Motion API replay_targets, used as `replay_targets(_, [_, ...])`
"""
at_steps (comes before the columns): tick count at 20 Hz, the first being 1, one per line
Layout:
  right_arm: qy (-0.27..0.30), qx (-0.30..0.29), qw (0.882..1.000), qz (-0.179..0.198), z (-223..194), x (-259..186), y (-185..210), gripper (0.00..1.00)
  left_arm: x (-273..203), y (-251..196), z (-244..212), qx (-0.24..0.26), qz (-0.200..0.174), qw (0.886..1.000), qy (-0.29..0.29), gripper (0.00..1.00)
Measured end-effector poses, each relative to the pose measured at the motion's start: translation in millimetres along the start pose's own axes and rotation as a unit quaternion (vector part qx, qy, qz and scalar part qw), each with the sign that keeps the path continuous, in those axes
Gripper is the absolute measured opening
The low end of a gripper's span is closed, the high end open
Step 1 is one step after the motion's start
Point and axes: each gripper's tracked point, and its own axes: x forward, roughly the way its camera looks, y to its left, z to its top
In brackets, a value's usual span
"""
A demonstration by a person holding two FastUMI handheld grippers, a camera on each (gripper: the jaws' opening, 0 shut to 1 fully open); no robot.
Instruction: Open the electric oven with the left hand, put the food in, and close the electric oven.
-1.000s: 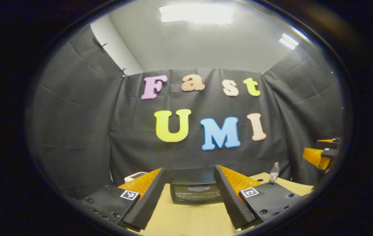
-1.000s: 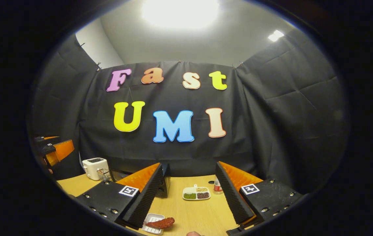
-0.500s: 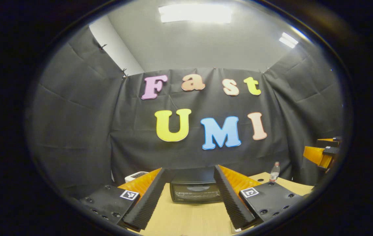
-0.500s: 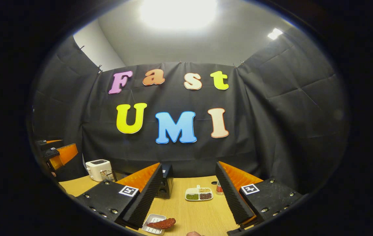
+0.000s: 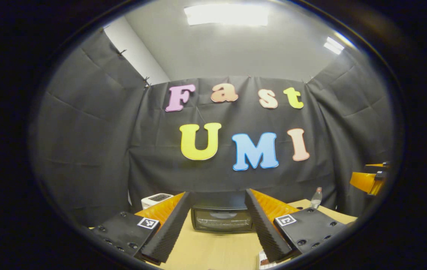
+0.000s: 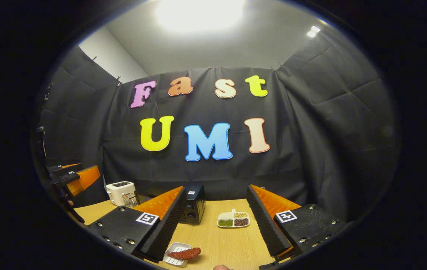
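The black electric oven (image 5: 221, 217) stands at the back of the wooden table with its glass door shut, straight ahead between the fingers of my left gripper (image 5: 213, 232), which is open and holds nothing. In the right gripper view the oven's right end (image 6: 193, 208) shows behind the left finger. A reddish piece of food (image 6: 185, 254) lies on a small white tray (image 6: 175, 258) near the table's front. My right gripper (image 6: 213, 230) is open above the table, with the food low between its fingers. The other gripper (image 6: 74, 179) shows at the far left.
A white toaster (image 6: 121, 192) stands left of the oven. A white divided dish (image 6: 233, 220) with green and brown fillings sits mid-table. A clear bottle (image 5: 314, 198) stands on the table's right side. The right gripper (image 5: 367, 180) shows at the right edge of the left gripper view.
Both views have shifted slightly: the oven sits a little lower-left in the left gripper view, and the right gripper has turned so the oven's end and the dish stand farther right. Both grippers stay open.
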Motion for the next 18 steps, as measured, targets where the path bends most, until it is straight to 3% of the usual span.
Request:
replay_targets(3, [-0.001,-0.005,1.0,0.002,-3.6,4.3,-0.3,0.98,17.9,-1.4,-9.6,0.003,-0.001,1.0,0.004,0.97])
replay_targets(4, [-0.002,-0.007,1.0,-0.001,-4.8,7.3,-0.8,0.98,27.0,-1.4,-13.9,0.003,-0.004,1.0,0.005,1.0])
replay_targets(8, [0.007,-0.01,1.0,-0.021,-12.6,19.2,-1.0,0.98,74.6,-5.2,-30.5,0.004,-0.026,1.0,0.008,0.97])
replay_targets(11, [0.006,-0.017,0.999,-0.044,-10.8,31.0,-0.6,0.98,111.1,-5.6,-46.2,0.003,-0.042,0.999,0.012,1.0])
replay_targets(18, [0.001,-0.022,0.998,-0.056,-11.2,57.7,21.4,0.98,182.4,-10.7,-95.6,0.004,-0.076,0.996,0.038,0.97])
